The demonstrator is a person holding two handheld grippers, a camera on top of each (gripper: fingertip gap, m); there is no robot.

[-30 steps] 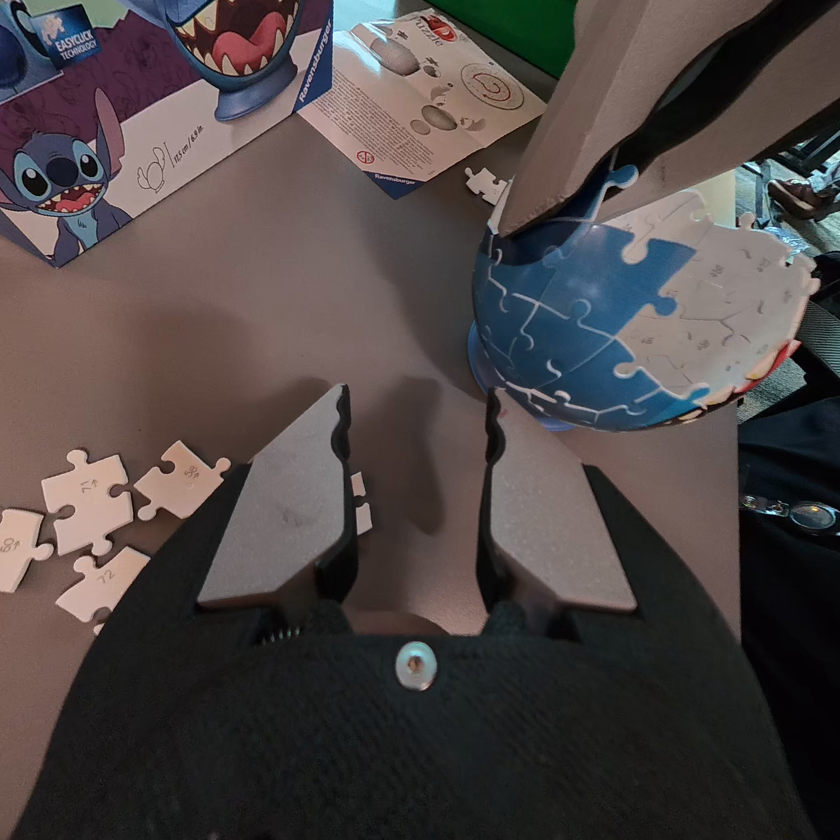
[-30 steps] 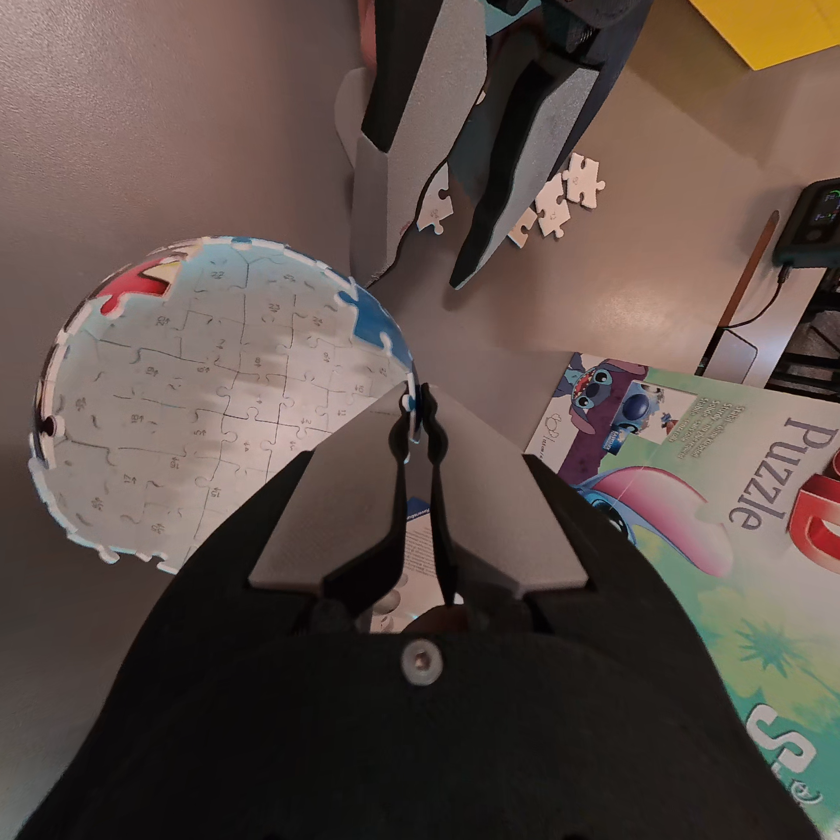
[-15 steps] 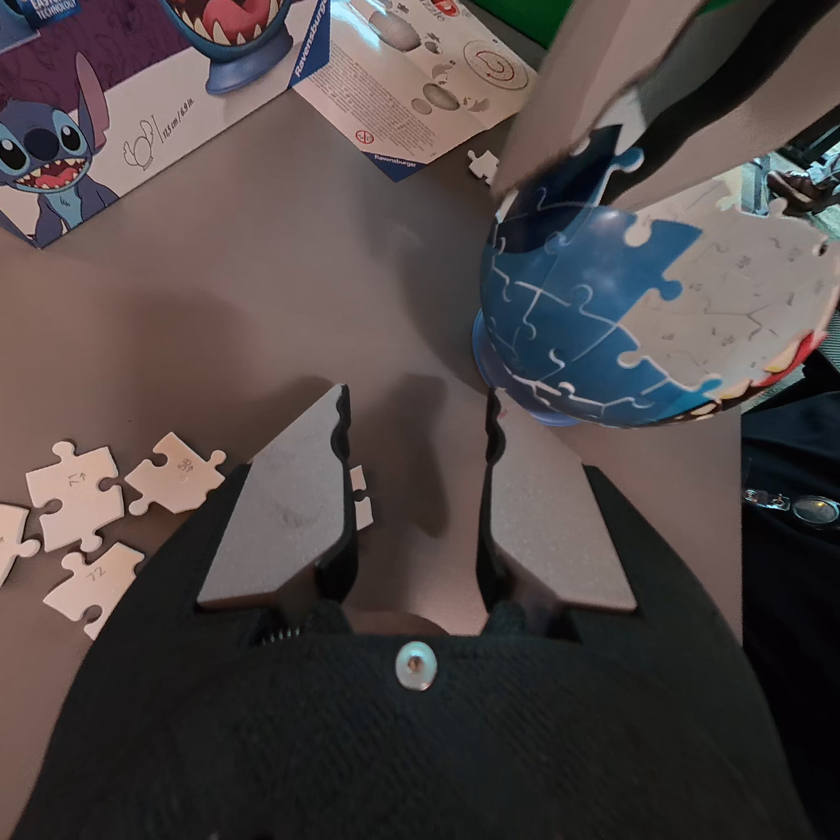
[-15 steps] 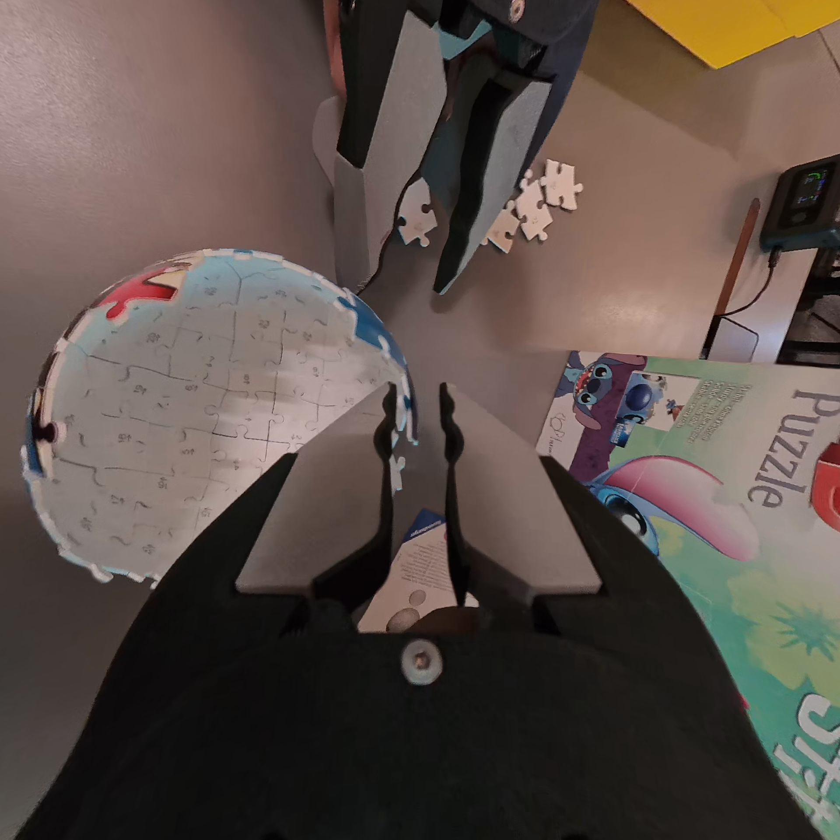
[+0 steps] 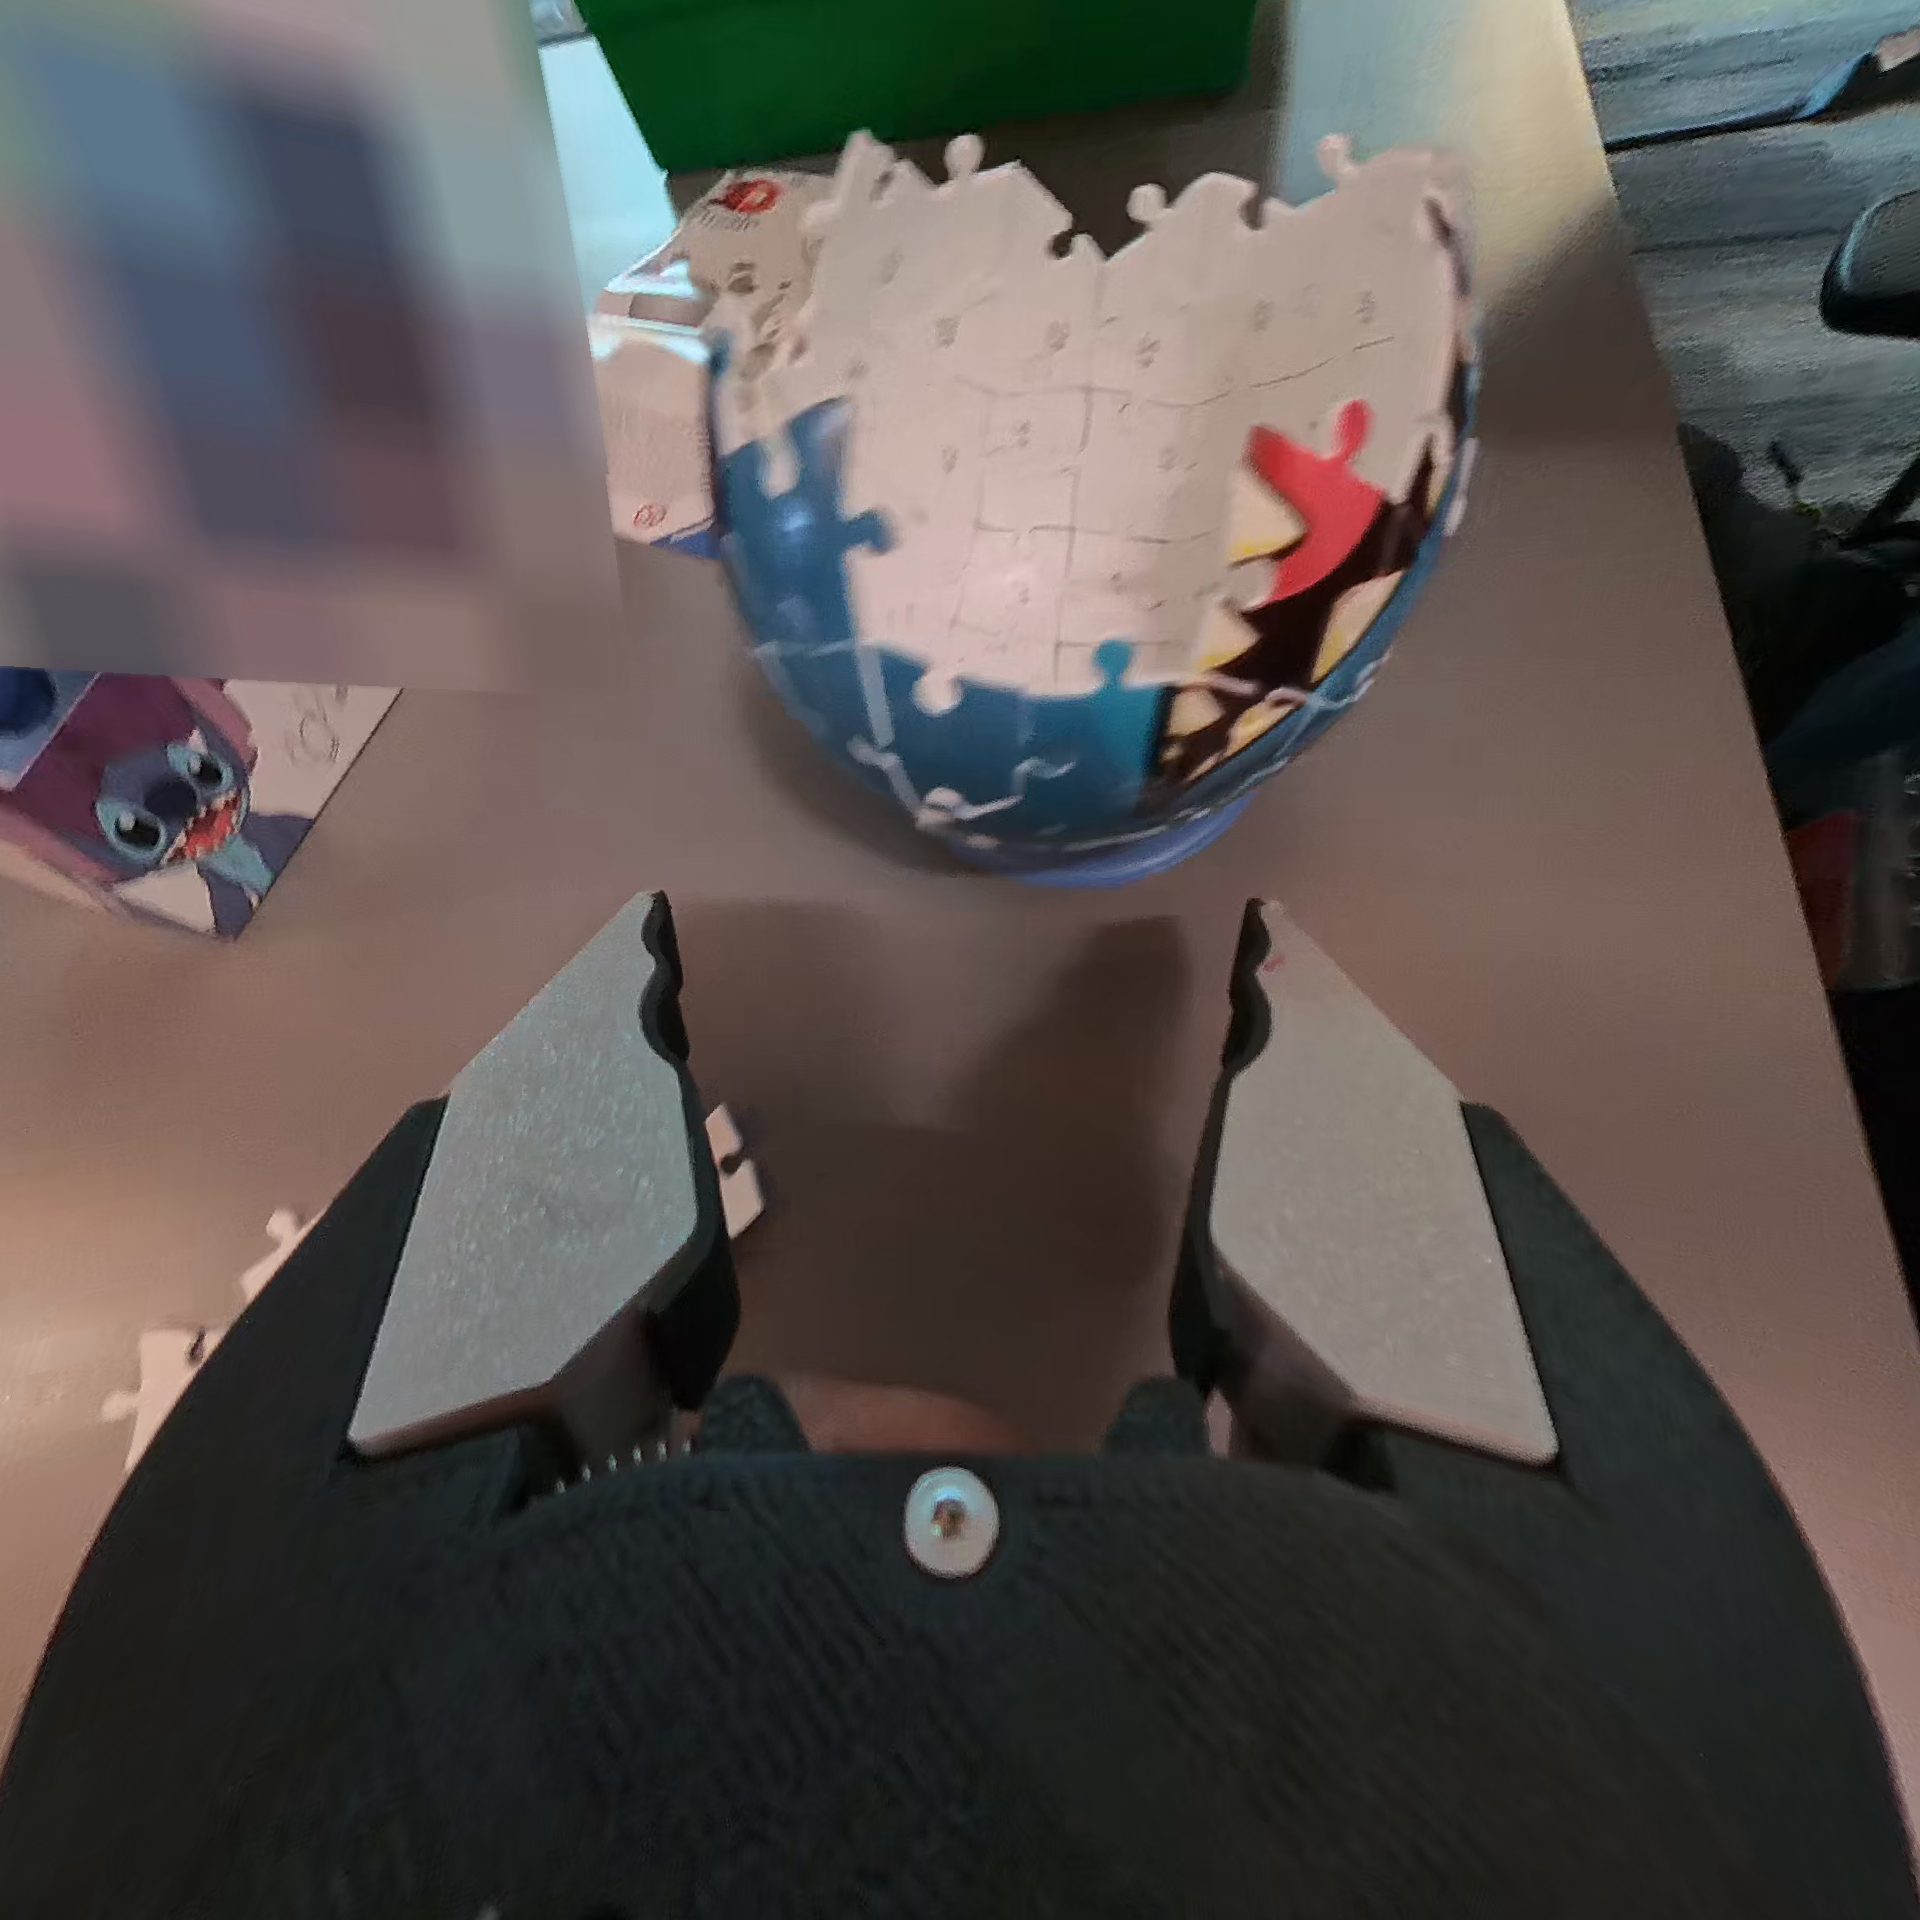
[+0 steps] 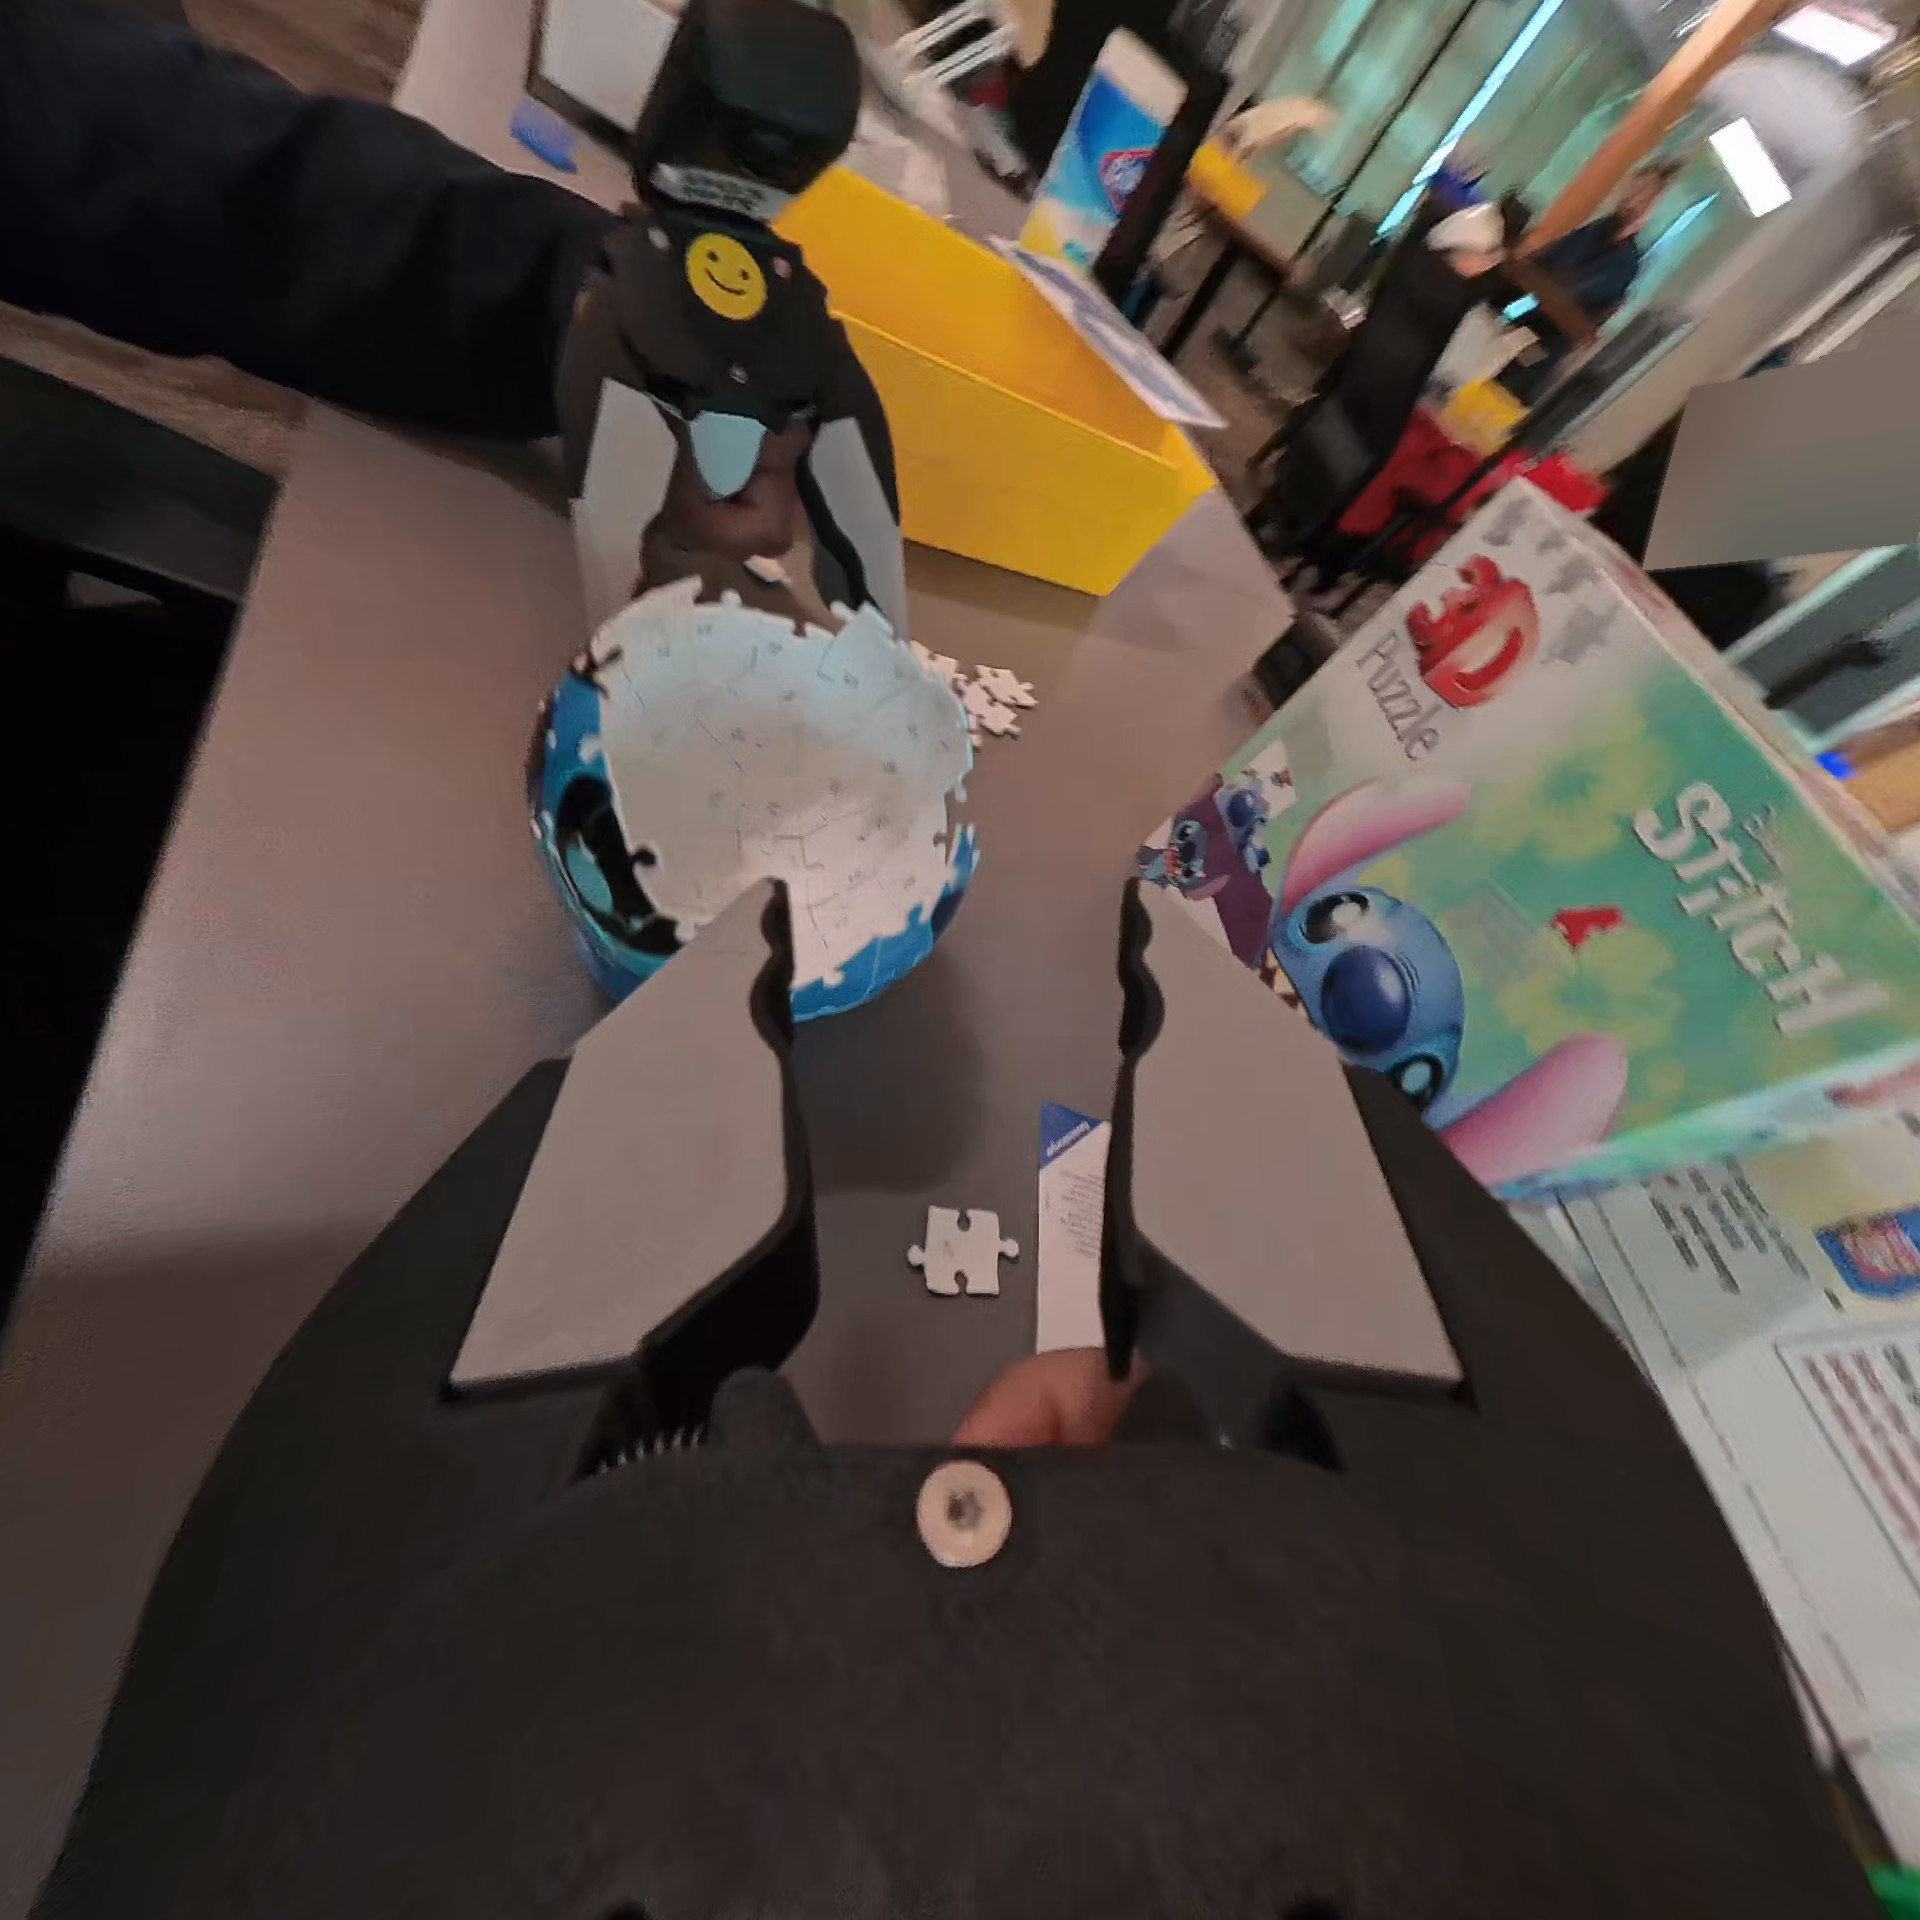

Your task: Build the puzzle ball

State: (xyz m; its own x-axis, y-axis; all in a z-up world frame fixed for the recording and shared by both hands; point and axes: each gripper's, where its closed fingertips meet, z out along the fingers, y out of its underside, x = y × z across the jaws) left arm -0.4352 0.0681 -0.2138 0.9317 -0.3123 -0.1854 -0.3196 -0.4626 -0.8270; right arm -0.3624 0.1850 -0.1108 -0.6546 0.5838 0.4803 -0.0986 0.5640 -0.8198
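The half-built puzzle ball is an open shell, blue outside and white inside, with a jagged rim. It sits on a blue ring stand on the brown table. My left gripper is open and empty, a short way in front of the ball. My right gripper is open and empty on the ball's other side. A loose white piece lies on the table between its fingers. The left gripper shows beyond the ball in the right wrist view.
Loose white pieces lie beside the left gripper and past the ball. The puzzle box and an instruction sheet lie to my right. A yellow bin and a green bin stand at the table ends. There is about 20 cm between the tips of the two grippers.
The right gripper let go of the ball's rim, opened and drew back. The left gripper opened wider and drew back. The ball now sits with its opening upward.
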